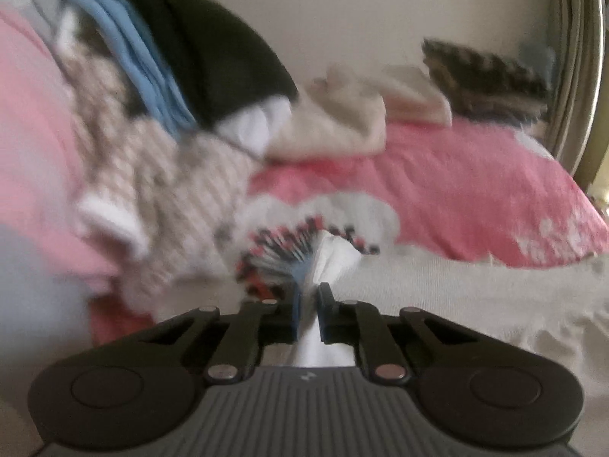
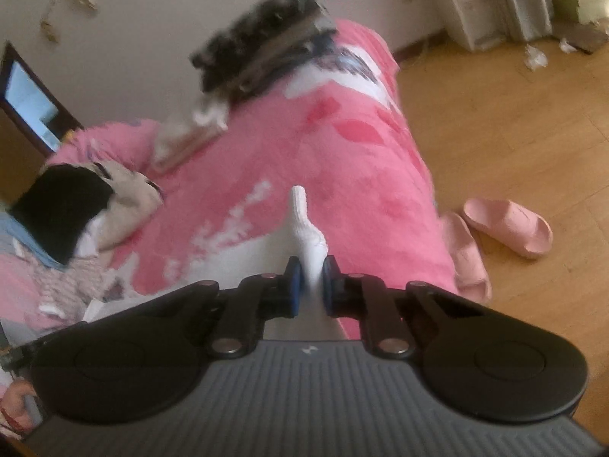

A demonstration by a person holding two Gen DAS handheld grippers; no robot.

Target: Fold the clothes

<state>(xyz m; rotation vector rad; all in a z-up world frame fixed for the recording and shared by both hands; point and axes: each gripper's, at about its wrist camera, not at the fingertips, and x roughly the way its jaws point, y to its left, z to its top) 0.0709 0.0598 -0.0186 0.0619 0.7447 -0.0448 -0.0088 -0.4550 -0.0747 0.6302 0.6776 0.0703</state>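
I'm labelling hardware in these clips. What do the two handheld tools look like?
Both look alike: the left tool and right tool each have a grey ribbed body with a small pale logo, two round black side lobes, black linkage arms with silver pins, and blue-padded black fingers. No cables or sleeves show.

Clothes pile (image 1: 160, 87) on bed (image 1: 456, 190), slippers (image 2: 506, 224) on floor (image 2: 533, 114) beside it

A bed under a pink floral quilt (image 2: 342, 144) carries the laundry. Beyond the fingers, far off, lie a dark speckled folded pile (image 2: 262, 38) and a cream folded stack (image 1: 342, 114) — left of them a heap of black, blue and checked garments (image 1: 171, 76). Right of the fingers, on the wooden floor (image 2: 533, 114), lie two pink rubber slippers (image 2: 510, 224).
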